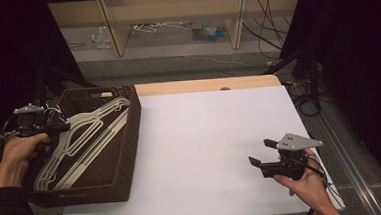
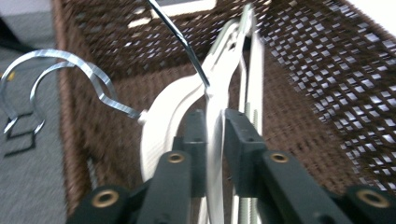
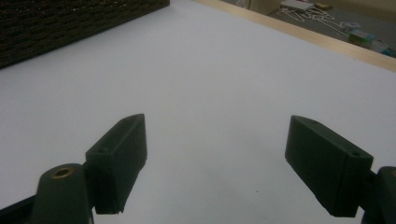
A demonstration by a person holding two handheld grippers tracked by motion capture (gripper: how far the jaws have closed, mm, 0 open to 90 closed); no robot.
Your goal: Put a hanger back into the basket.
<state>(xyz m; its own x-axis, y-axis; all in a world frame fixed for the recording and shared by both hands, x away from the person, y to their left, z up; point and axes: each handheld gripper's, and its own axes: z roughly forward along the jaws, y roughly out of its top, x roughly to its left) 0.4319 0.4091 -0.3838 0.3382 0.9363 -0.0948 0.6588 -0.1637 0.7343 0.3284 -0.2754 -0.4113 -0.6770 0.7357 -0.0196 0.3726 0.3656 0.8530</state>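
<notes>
Your left gripper (image 2: 215, 140) is barely pinching one hanger (image 2: 212, 93) down in the basket (image 1: 132, 136), right gripper (image 3: 215, 163) hangs released over the bare surface (image 1: 206, 151), so nothing's out yet.

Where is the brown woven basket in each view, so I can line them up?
High view: the brown woven basket sits at the left, on the table's left edge.
Left gripper view: its walls rise behind the left claw, which is closed on a white hanger.
Right gripper view: one wall crosses the top left corner.
Shared landmark: the white tabletop running along the basket's wall.
</notes>
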